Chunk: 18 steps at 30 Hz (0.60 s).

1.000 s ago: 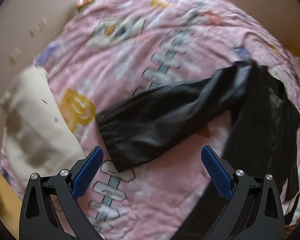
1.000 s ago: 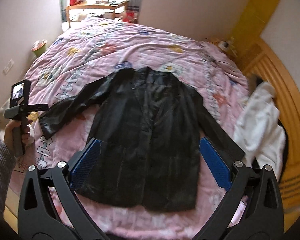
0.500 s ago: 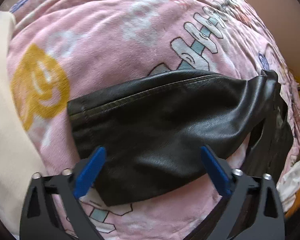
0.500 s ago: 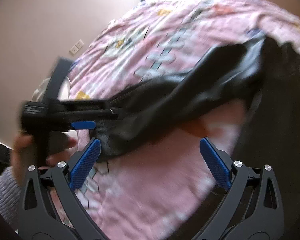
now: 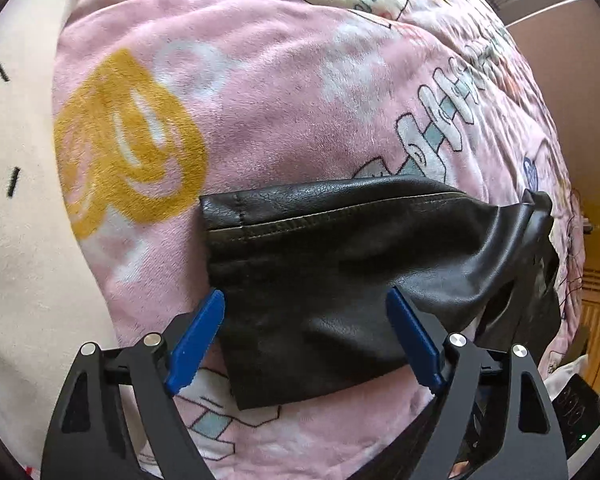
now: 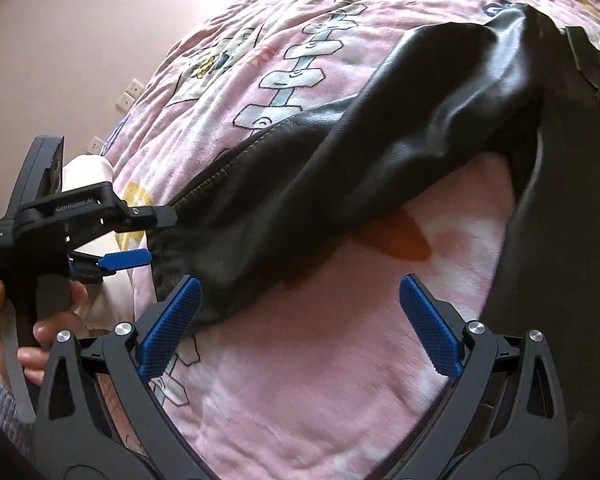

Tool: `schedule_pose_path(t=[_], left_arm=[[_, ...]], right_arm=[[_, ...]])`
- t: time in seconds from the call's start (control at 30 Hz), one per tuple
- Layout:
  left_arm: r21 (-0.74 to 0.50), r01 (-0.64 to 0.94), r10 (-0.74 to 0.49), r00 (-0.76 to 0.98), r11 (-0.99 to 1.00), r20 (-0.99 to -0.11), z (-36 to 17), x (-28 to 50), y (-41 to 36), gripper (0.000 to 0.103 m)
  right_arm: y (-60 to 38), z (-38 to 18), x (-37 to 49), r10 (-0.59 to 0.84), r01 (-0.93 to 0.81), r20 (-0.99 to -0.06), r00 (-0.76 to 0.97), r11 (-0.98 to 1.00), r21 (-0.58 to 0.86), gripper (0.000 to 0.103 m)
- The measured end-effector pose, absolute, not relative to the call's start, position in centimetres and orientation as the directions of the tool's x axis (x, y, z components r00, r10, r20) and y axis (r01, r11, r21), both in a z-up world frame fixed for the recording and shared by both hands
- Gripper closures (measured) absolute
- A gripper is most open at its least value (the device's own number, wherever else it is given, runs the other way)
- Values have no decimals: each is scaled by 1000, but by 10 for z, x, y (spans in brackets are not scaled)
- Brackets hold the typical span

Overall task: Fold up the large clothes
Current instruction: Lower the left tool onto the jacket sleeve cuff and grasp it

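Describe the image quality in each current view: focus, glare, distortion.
Left wrist view: sharp on the black sleeve, stitching readable; fisheye bends the pink blanket. Right wrist view: softer, with glare on the sleeve's glossy folds; the left gripper shows, and dark corners frame both.

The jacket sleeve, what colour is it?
Black, shiny leather sleeve; the left wrist view shows it best.

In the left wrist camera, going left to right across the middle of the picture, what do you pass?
Cream fabric → yellow swirl print on the pink blanket → cuff of the black leather jacket sleeve → body of the black jacket.
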State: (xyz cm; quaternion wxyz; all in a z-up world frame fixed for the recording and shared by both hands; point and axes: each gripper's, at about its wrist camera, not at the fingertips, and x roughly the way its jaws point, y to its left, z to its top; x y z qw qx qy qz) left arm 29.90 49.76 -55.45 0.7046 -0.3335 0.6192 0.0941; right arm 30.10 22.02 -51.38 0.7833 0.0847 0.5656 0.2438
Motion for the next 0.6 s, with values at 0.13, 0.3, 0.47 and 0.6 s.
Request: schedule_pose_path(t=[0.13,0.3,0.47,0.6], left_arm=[[-252,-532,-170,198,809,-965,-539,298,493,14],[-202,-514,-138,161,834,-977,-550,296,500,14],[-184,-470,-150,109,864,-983,-583,322,488,14],[-153,-479,-119,100,864,-988,-584,322,489,30]], right_arm=[[209,-510,299,478,-275,-843,247,869,412,6],[201,-507,296,488,-274,-836,251,864,421,6],[190,-502,292,488,-269,-831,266,866,422,6],[174,-501,287,484,-251,-830,277,870,423,6]])
